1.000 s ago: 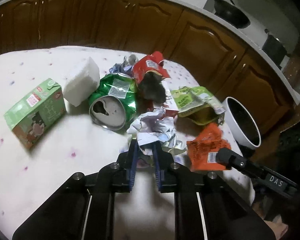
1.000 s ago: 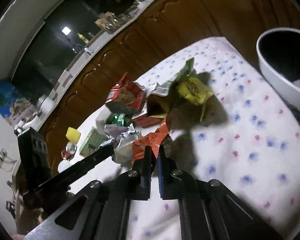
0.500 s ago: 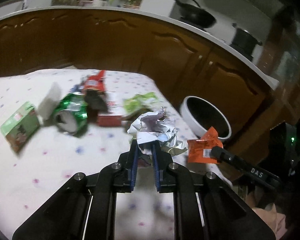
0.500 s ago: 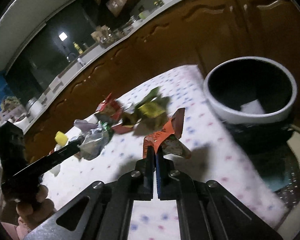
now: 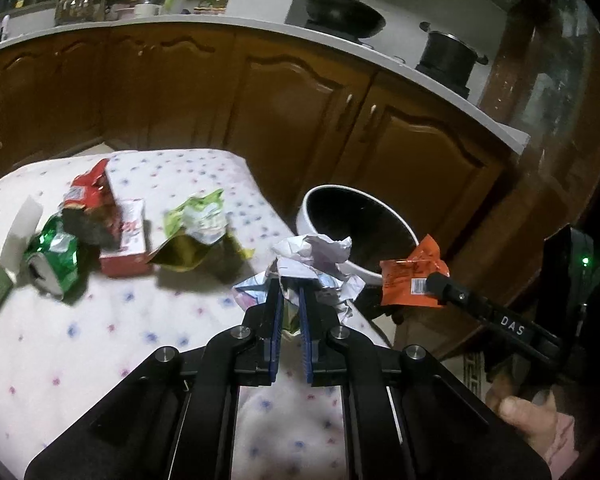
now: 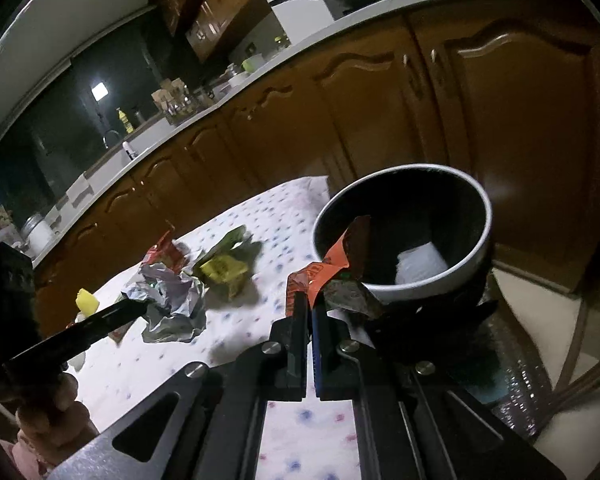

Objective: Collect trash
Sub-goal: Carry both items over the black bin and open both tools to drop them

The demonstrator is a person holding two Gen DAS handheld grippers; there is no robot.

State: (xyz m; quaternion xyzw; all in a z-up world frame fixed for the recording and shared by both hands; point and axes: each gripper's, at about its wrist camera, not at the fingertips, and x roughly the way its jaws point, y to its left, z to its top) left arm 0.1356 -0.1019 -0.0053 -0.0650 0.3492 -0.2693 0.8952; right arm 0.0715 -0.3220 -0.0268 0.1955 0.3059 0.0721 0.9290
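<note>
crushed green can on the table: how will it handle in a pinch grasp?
The crushed green can is dented and lying on its side, so it probably won't roll far. Thin, already buckled walls will likely give further under the pads. Its glossy skin may slip; it looks empty, so probably light.

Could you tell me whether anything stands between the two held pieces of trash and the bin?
Nothing visible does. The right gripper holds the orange wrapper right at the bin rim, and the left gripper holds the crumpled paper just before it, with only open air between.
</note>
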